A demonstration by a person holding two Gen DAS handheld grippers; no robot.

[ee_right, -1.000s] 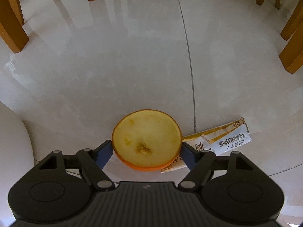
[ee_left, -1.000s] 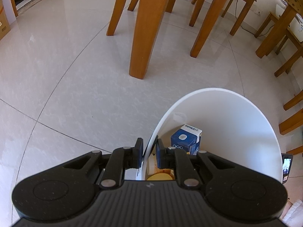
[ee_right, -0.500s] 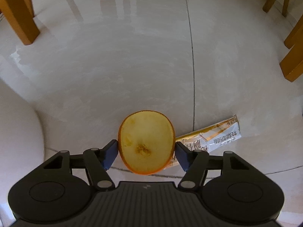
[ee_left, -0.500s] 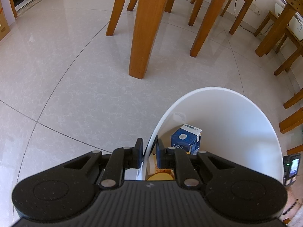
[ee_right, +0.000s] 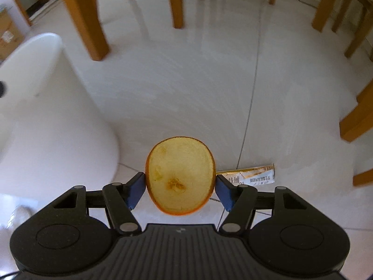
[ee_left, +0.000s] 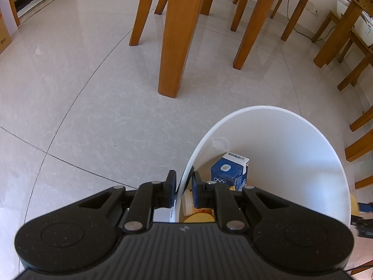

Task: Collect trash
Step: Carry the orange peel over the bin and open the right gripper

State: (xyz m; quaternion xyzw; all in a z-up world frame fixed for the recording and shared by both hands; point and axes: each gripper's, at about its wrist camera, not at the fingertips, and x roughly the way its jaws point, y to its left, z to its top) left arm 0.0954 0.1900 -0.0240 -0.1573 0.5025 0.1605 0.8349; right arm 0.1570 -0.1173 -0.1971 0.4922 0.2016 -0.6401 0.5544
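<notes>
The orange peel (ee_right: 180,175) is clamped in the right gripper (ee_right: 180,187) beside the bin (ee_right: 44,121) — cut face toward the camera, long axis upright. The bin rim (ee_left: 186,177) is pinched by the left gripper (ee_left: 183,190).

Right gripper (ee_right: 180,187) jaws clamp orange peel (ee_right: 180,175) beside white bin (ee_right: 49,116).

Bright daylight, fisheye-warped, blurred edges

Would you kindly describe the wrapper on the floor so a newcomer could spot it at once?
Start at the white bin standing on the pale tiled floor. To its right, just past the orange peel held in the right claw, lies a flat gold-and-white wrapper. It alone lies loose on the tiles.
</notes>
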